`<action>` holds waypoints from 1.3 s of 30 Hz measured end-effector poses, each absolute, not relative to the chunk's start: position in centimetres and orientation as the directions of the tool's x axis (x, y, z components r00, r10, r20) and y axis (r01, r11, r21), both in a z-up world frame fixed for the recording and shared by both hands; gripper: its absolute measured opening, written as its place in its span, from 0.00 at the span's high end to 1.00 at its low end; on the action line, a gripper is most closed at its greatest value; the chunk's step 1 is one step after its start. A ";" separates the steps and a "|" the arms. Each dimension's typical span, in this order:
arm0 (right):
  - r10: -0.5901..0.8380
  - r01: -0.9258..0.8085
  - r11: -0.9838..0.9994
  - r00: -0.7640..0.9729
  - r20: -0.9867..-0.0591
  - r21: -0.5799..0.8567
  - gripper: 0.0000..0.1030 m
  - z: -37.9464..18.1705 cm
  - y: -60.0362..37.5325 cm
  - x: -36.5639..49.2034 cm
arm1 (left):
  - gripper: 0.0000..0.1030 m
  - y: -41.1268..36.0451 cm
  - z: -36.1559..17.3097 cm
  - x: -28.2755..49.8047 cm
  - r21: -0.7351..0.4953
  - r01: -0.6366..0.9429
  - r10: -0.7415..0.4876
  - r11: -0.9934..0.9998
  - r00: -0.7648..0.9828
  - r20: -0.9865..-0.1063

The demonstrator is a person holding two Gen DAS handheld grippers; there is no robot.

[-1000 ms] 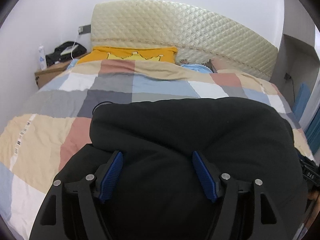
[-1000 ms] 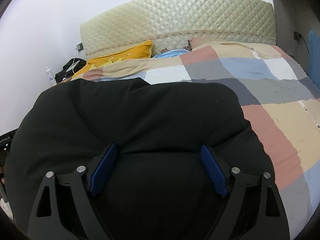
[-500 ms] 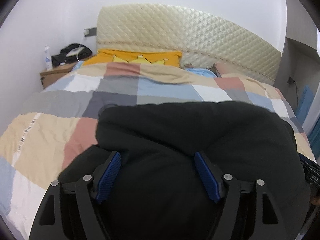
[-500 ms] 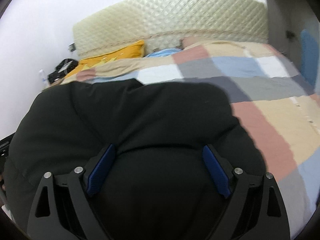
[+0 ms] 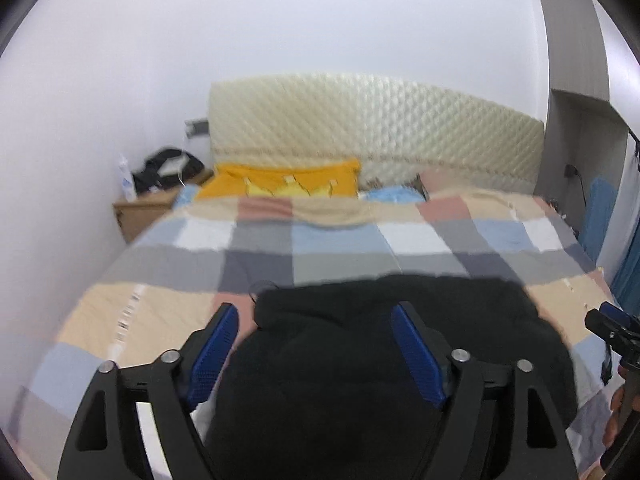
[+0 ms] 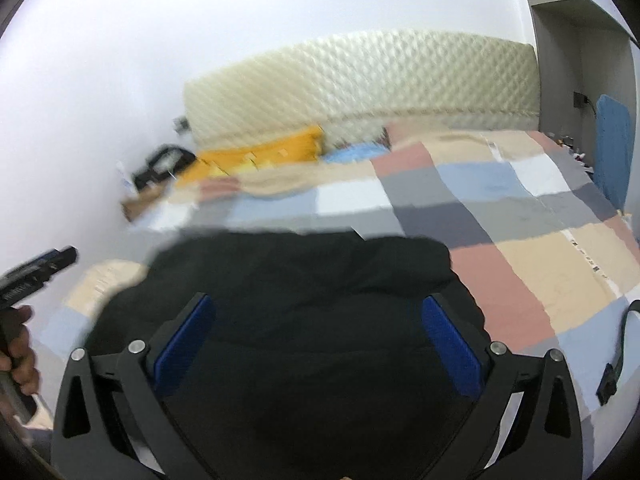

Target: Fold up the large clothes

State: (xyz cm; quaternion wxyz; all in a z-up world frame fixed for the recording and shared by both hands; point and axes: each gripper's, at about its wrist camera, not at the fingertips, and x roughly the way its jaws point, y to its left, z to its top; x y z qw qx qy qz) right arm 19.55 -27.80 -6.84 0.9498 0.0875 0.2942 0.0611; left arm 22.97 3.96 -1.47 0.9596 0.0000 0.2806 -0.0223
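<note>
A bulky black garment (image 5: 384, 360) lies folded in a thick bundle on the near part of the checked bedspread (image 5: 344, 236). It also shows in the right wrist view (image 6: 304, 320). My left gripper (image 5: 320, 344) is open, its blue pads wide apart over the garment's left part. My right gripper (image 6: 316, 340) is open too, over the garment's right part. Neither holds cloth. The right gripper shows at the right edge of the left wrist view (image 5: 616, 328); the left gripper shows at the left edge of the right wrist view (image 6: 36, 272).
A quilted cream headboard (image 5: 372, 120) stands at the far end with a yellow pillow (image 5: 288, 182) and a blue pillow (image 5: 394, 194). A wooden nightstand (image 5: 144, 210) with dark items stands at the far left. Blue fabric (image 6: 612, 144) hangs at the right wall.
Both grippers have drawn back and lifted away from the garment, staying open. The bundle now looks smaller and lower in both views. The frames now are motion-blurred.
</note>
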 end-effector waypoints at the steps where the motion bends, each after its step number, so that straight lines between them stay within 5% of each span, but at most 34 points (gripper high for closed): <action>1: 0.176 -0.071 0.975 0.825 -0.537 0.211 0.00 -5.7 -27.6 19.0 | 0.17 4.0 0.0 22.1 -0.016 0.043 -0.045 0.999 0.847 -0.530; 11: 0.171 -0.129 0.981 0.928 -0.332 0.144 0.00 11.1 -25.3 7.9 | 0.04 5.2 13.4 10.7 -0.093 0.056 -0.087 0.994 0.923 -0.375; 17: 0.181 -0.163 0.982 0.957 -0.227 0.097 0.00 15.7 -23.5 0.6 | 0.02 4.3 16.0 5.5 -0.080 0.099 -0.120 0.992 0.939 -0.322; 32: 0.205 -0.200 0.978 0.970 -0.132 0.050 0.00 15.1 -21.1 -7.8 | 0.02 3.2 14.5 -1.9 -0.062 0.188 -0.198 0.980 0.938 -0.283; 39: 0.192 -0.183 0.981 0.966 -0.174 0.067 0.00 12.2 -21.0 -8.3 | 0.02 3.8 12.3 -2.9 -0.053 0.149 -0.158 0.987 0.934 -0.320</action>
